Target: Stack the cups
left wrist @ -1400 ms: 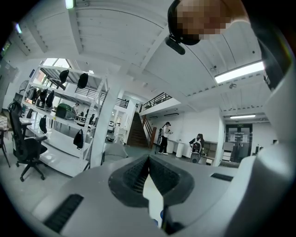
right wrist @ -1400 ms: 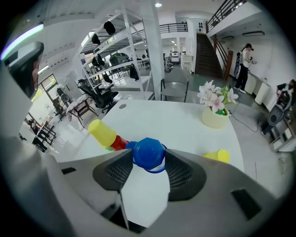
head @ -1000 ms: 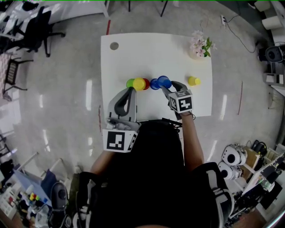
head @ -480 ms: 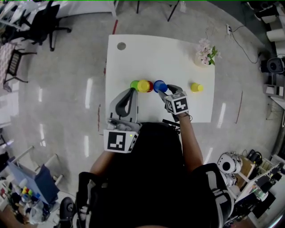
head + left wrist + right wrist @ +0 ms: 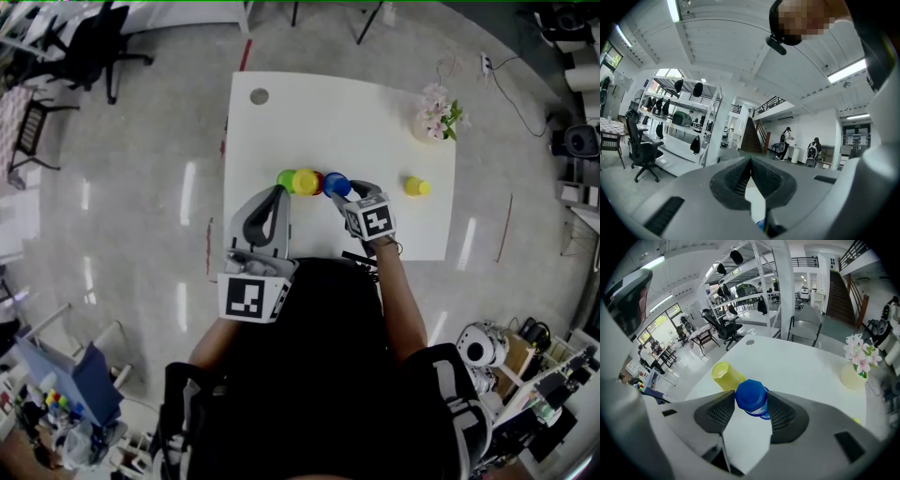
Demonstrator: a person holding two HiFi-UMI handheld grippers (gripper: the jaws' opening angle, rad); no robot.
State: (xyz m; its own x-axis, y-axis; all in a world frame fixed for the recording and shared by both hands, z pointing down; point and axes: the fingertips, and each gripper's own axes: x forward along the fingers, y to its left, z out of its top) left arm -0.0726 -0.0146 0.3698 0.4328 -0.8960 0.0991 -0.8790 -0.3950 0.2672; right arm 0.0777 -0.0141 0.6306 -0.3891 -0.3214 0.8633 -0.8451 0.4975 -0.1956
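**Right tongs (image 5: 750, 405) bring the blue cup (image 5: 336, 184) in over its twin**

Compared with a second ago, my right tongs hold the upturned blue cup further left and lower. Its twin no longer shows beside it, so I judge it lies beneath and the stacking is nearly done. The jaws stand wide, pads pressing the cup's sides. My left tongs (image 5: 277, 191) wait pinched shut and empty by the table (image 5: 328, 122) edge.

Your left gripper (image 5: 277, 190), chunky light-grey shell with a dark oval cutout, right gripper (image 5: 345, 195) same grey, black ribbed pads (image 5: 717, 414) inside, a white cube (image 5: 251, 295) with black square markers on each, you're in a black short-sleeved top (image 5: 309, 403), white stripes on the sleeve (image 5: 448, 380)
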